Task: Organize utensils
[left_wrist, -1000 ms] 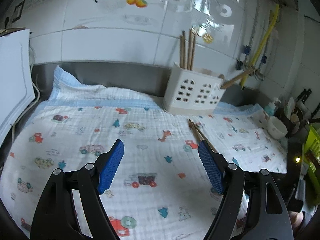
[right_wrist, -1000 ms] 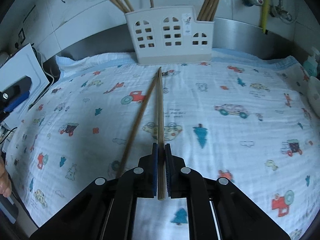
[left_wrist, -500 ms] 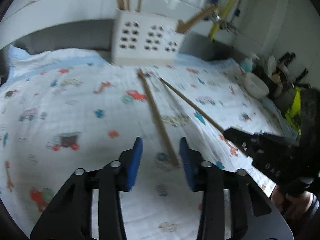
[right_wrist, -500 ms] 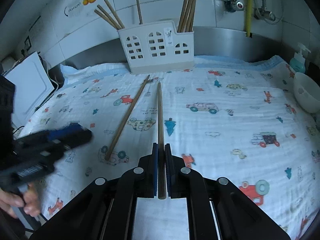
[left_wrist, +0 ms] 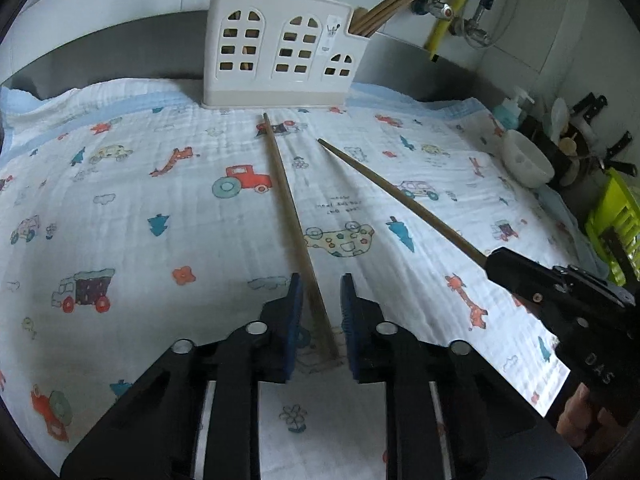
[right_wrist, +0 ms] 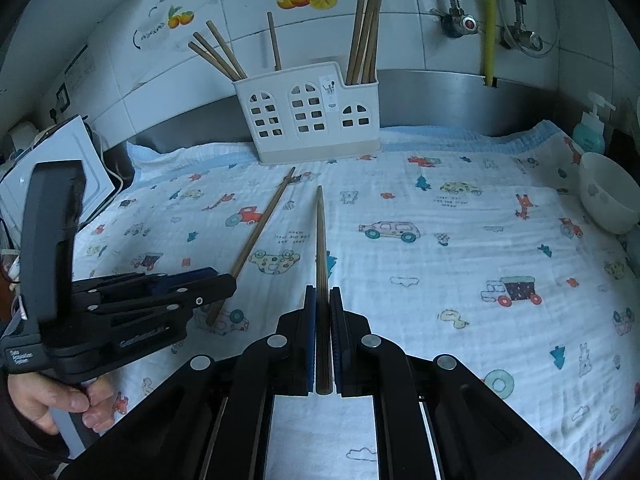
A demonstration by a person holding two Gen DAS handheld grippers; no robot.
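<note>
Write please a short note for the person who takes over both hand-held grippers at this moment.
Right hand-held gripper: shut on one chopstick, its tip pointing toward the white holder.
Left hand-held gripper: open, its fingers on either side of the near end of the second chopstick, which lies on the printed cloth; not gripped yet.
Done: several chopsticks already stand in the holder.
Left: close the left one on its chopstick, then probably put both chopsticks into the holder.
</note>
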